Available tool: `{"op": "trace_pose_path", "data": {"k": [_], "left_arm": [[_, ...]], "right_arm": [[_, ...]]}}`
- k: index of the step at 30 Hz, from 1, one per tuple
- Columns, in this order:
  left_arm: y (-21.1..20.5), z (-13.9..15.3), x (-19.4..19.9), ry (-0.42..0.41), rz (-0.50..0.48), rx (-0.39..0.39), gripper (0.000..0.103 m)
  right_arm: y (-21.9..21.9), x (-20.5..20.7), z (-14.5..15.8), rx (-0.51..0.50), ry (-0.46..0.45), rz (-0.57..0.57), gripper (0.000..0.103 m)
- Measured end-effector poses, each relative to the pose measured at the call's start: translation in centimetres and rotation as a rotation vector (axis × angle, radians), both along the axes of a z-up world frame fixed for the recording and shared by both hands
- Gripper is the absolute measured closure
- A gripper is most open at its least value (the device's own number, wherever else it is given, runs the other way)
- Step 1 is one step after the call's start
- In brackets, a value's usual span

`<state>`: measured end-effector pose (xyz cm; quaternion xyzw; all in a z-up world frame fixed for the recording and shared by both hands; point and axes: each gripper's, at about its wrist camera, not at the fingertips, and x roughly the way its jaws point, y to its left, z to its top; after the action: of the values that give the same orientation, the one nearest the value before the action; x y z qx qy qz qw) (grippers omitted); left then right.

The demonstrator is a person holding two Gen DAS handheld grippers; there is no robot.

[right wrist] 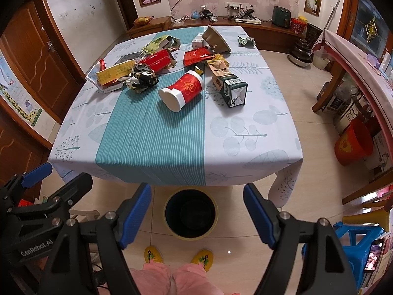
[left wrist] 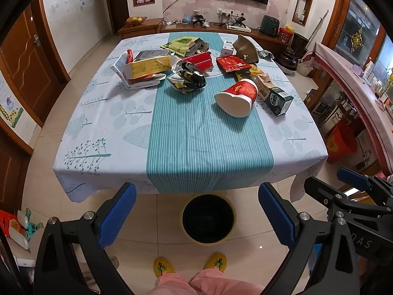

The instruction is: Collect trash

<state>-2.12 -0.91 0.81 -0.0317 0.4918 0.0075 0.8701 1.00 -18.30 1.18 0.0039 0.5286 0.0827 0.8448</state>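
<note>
Trash lies across the far half of the table [left wrist: 191, 147]: a red and white cup [left wrist: 237, 98] on its side, a dark green carton [left wrist: 277, 98], a crumpled black wrapper [left wrist: 189, 78], red packets [left wrist: 231, 64], a yellow box [left wrist: 149, 66]. The cup [right wrist: 181, 91] and carton [right wrist: 232, 89] also show in the right wrist view. A black bin [left wrist: 208, 217] with a yellow rim stands on the floor below the table's near edge. My left gripper [left wrist: 196, 216] is open and empty above the bin. My right gripper [right wrist: 197, 216] is open and empty above the bin [right wrist: 191, 212].
The person's yellow slippers [left wrist: 189, 265] stand just behind the bin. A red bucket [right wrist: 353, 145] and a long covered counter [right wrist: 363, 59] are on the right. A blue stool [right wrist: 361, 243] is at the lower right. Wooden doors [left wrist: 27, 61] are on the left.
</note>
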Motion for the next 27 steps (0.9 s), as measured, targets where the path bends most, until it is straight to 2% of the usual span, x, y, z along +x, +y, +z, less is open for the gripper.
{"op": "trace_pose_path", "data": {"k": [27], "left_arm": [[0.8, 0.7, 0.4, -0.011, -0.001, -0.005, 0.005]], "right_arm": [[0.3, -0.6, 0.2, -0.002, -0.013, 0.001, 0.027]]}}
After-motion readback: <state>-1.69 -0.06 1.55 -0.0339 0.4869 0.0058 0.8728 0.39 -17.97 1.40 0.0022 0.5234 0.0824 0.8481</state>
